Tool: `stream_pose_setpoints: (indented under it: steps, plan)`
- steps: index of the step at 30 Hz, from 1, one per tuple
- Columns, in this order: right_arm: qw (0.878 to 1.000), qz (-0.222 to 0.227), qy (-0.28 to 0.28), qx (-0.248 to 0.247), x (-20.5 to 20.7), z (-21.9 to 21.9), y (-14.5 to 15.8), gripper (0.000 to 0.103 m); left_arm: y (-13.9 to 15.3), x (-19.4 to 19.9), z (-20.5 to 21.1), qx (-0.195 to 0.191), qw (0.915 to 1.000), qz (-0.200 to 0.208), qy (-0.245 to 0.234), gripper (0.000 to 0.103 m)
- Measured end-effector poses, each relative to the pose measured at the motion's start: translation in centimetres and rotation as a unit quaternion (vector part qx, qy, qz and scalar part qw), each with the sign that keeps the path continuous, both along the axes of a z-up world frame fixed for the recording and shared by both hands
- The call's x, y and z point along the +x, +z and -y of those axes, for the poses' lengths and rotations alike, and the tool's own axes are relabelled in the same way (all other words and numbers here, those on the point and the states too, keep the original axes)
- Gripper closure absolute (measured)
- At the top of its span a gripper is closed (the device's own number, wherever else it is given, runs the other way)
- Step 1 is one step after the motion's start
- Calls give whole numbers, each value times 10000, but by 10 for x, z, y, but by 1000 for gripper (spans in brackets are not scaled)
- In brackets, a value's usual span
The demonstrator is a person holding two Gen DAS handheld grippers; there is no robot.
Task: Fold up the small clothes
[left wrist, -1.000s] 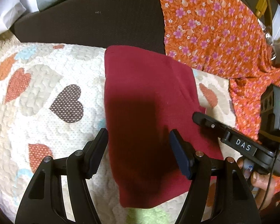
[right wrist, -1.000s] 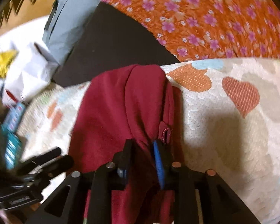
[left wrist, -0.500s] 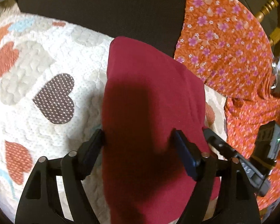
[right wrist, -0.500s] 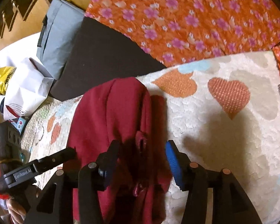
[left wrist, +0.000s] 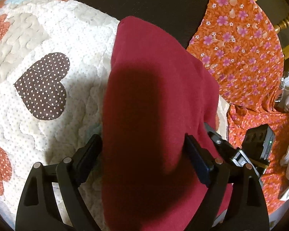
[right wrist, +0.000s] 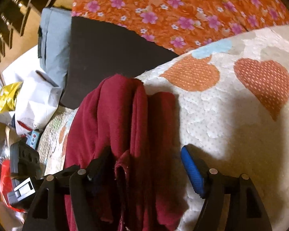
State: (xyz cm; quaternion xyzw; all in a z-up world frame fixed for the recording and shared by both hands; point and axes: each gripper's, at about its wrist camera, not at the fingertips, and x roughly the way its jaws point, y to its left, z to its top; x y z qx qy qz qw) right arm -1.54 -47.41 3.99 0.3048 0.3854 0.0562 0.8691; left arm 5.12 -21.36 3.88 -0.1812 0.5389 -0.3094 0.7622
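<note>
- Dark red cloth [left wrist: 154, 115] lies folded lengthwise on the heart-patterned quilt [left wrist: 48, 48]; the left gripper [left wrist: 144, 154] is spread wide, one finger on each side of it.
- From the right wrist, the right gripper [right wrist: 146, 165] also gapes over the bunched cloth [right wrist: 115, 119], pinching nothing; an orange flowered fabric [right wrist: 173, 9] lies beyond.

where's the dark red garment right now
The dark red garment lies on the heart-patterned quilt, between both open grippers, beside the orange floral fabric.

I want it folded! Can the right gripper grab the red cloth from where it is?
Probably yes. The right gripper is open with the red cloth bunched right between its fingers, and nothing lies in the way on the quilt.
</note>
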Motion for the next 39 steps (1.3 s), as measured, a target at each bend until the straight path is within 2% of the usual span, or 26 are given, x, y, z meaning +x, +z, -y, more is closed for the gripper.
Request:
stream_pose_setpoints:
  steps: [3, 4, 6, 11, 14, 17, 20, 22, 23, 25, 28, 31, 34, 37, 38, 39]
  plan:
    - [9999, -15, 13, 134, -1, -2, 3, 63, 10, -7, 1, 49, 9997, 179, -155, 39]
    - [10000, -6, 35, 25, -4, -6, 9, 64, 12, -10, 1, 77, 9995, 227, -195, 45]
    - [9997, 16, 100, -243, -12, -15, 23, 67, 21, -18, -4, 106, 9992, 254, -279, 49]
    - [9987, 139, 400, -292, -55, -37, 56, 68, 46, -64, -24, 246, 9983, 199, -492, 50]
    - [9983, 176, 526, -198, -93, -50, 62, 68, 57, -106, -41, 352, 9976, 235, -553, 50]
    - [9981, 100, 609, -72, -125, -59, 56, 68, 51, -145, -51, 569, 9964, 122, -608, 50]
    - [9977, -157, 640, -136, -151, -69, 40, 67, 33, -173, -51, 995, 9930, -9, -643, 50]
    - [9945, -627, 678, -490, -161, -77, 23, 62, 28, -186, -51, 1206, 9909, 134, -586, 49]
    - [9935, -639, 612, -714, -169, -78, 25, 60, 32, -191, -51, 1239, 9904, 266, -553, 49]
    - [9925, -501, 471, -1015, -184, -78, 40, 59, 42, -199, -50, 1497, 9860, 541, -490, 48]
    - [9881, -199, 271, -1503, -201, -81, 70, 59, 45, -205, -53, 1636, 9838, 690, -249, 46]
    - [9858, 92, 659, -1542, -196, -97, 88, 66, 42, -204, -56, 1629, 9845, 650, -89, 45]
    - [9816, 102, 932, -1662, -175, -116, 88, 76, 41, -204, -51, 1729, 9820, 759, -93, 43]
    - [9725, -207, 1023, -2082, -148, -129, 67, 80, 39, -203, -44, 1843, 9788, 884, -124, 41]
    - [9662, -392, 993, -2346, -140, -129, 56, 84, 38, -203, -43, 1848, 9785, 907, -144, 41]
    - [9615, -536, 976, -2511, -135, -129, 48, 93, 38, -203, -43, 1842, 9784, 925, -172, 41]
